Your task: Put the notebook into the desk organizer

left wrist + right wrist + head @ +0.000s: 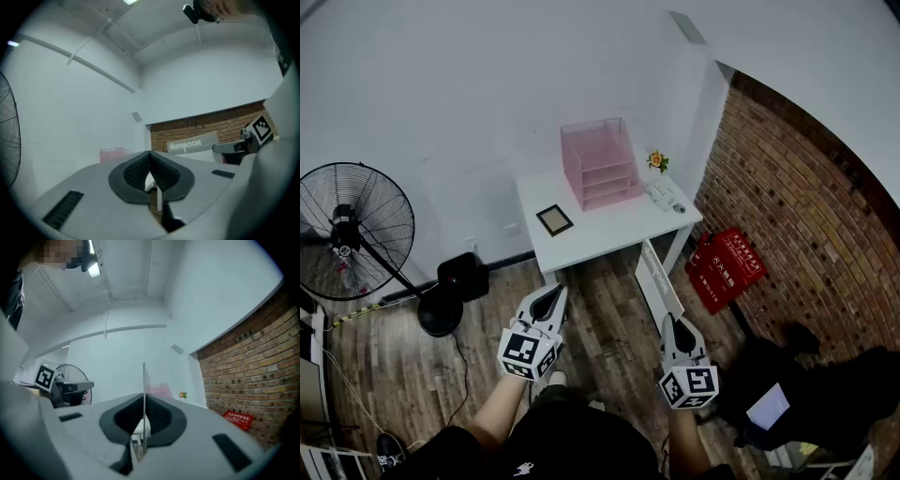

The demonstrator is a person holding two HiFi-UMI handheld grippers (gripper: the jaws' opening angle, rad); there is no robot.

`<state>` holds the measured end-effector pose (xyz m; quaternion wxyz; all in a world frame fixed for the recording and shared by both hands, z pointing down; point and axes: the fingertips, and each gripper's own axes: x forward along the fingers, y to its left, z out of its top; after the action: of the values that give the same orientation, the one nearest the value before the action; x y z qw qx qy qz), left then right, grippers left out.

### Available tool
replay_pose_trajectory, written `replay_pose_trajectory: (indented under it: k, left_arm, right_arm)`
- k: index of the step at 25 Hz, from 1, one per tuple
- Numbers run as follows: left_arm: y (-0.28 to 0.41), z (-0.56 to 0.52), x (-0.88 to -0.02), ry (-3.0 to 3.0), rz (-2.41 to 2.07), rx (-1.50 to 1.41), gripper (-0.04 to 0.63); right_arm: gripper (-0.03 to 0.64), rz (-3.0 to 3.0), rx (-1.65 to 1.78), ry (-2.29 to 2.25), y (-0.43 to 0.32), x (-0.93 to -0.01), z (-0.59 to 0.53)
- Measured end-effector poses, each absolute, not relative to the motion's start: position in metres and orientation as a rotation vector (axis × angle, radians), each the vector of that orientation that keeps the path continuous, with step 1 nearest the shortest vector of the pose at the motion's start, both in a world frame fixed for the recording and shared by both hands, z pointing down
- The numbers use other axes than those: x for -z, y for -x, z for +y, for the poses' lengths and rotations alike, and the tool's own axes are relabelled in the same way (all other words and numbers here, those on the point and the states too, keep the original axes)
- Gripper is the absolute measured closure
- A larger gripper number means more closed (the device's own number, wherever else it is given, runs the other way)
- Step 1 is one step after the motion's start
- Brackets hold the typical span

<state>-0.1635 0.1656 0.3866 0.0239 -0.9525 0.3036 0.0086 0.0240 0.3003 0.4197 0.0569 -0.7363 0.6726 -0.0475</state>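
My right gripper (674,325) is shut on a thin grey-and-white notebook (655,279), which stands on edge in front of the table. In the right gripper view I see it edge-on (144,380) between the pads, and in the left gripper view its cover (192,144) faces the camera. The pink clear desk organizer (600,164) stands at the back of the white table (609,236), well beyond both grippers. My left gripper (551,294) hangs to the left, its pads closed together with nothing in them (150,155).
A small dark picture frame (554,220) lies on the table's left part, and a small flower (657,161) stands right of the organizer. A standing fan (353,231) is at the left. Red boxes (727,267) lean by the brick wall (806,206). Dark bags (825,389) lie at the lower right.
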Motion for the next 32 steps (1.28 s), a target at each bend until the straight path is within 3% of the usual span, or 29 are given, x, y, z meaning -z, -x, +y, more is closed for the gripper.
replay_pose_trajectory:
  k: [32]
  left_arm:
    - [0.165, 0.133, -0.407, 2.944, 1.010, 0.059, 0.594]
  right_arm:
    - [0.606, 2.091, 0.251, 2.130, -0.023, -0.434, 0.258]
